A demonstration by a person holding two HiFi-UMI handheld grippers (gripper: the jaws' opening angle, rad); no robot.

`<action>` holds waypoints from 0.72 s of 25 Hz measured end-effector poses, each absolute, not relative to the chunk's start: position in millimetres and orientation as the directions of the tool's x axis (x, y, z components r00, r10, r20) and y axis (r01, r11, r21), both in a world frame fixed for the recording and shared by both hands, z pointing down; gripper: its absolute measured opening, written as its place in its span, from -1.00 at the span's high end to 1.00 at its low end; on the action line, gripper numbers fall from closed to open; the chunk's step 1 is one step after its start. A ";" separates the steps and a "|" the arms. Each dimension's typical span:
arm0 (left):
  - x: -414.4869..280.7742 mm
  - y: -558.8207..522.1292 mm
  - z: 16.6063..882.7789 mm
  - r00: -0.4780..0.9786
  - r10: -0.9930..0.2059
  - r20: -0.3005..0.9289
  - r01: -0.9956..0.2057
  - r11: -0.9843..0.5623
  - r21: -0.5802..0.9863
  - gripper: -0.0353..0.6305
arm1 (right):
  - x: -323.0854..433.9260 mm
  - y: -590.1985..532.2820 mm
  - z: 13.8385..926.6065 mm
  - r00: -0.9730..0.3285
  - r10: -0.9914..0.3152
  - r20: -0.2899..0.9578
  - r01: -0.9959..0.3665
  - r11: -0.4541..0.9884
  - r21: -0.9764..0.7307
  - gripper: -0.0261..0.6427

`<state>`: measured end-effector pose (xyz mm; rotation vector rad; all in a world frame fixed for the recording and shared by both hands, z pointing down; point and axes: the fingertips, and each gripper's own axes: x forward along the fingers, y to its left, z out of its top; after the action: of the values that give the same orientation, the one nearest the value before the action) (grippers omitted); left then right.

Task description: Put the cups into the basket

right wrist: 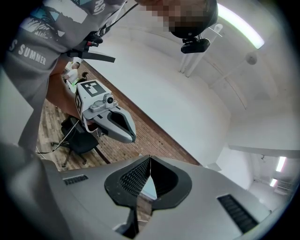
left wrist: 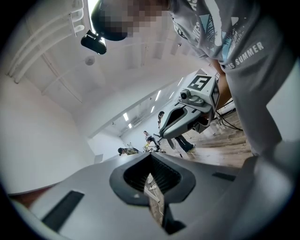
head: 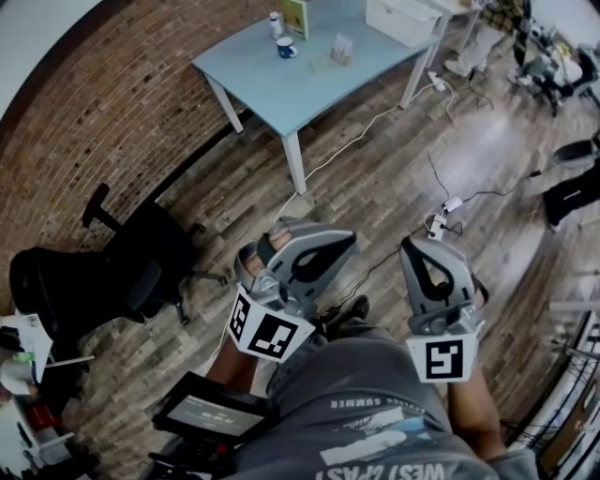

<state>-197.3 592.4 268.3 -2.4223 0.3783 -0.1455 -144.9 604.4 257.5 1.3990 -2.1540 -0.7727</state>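
A blue cup (head: 286, 48) stands on the light blue table (head: 281, 89) far ahead, with a clear cup-like object (head: 342, 49) beside it. A white basket or box (head: 403, 19) sits at the table's far end. My left gripper (head: 319, 239) and right gripper (head: 422, 246) are held level close to my body, well short of the table. The left gripper (left wrist: 150, 157) has its jaws together with nothing between them. The right gripper (right wrist: 150, 160) is likewise shut and empty. Each gripper view also shows the other gripper alongside.
A black office chair (head: 141, 267) stands at the left by the brick wall (head: 122, 103). Cables (head: 375, 122) and a power strip (head: 439, 223) lie on the wooden floor between me and the table. A small screen (head: 211, 414) is at my waist. Another person (head: 574, 192) is at the right.
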 end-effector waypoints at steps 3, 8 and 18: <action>-176.5 579.9 266.7 0.948 -0.319 0.011 -0.236 -0.725 -0.647 0.89 | -124.4 592.0 256.1 -0.392 -0.918 0.063 -0.670 0.332 0.664 0.89; -143.7 563.3 264.2 0.939 -0.343 0.011 -0.252 -0.714 -0.653 0.89 | -89.6 573.3 255.3 -0.418 -0.907 0.049 -0.672 0.345 0.655 0.89; -110.6 541.6 269.9 0.925 -0.378 0.041 -0.266 -0.720 -0.641 0.89 | -50.5 544.7 260.7 -0.449 -0.893 0.037 -0.688 0.372 0.623 0.89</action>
<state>-110.6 541.6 269.9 -2.4142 0.4553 -0.2210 -50.5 544.7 260.7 1.3785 -2.2691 -0.7645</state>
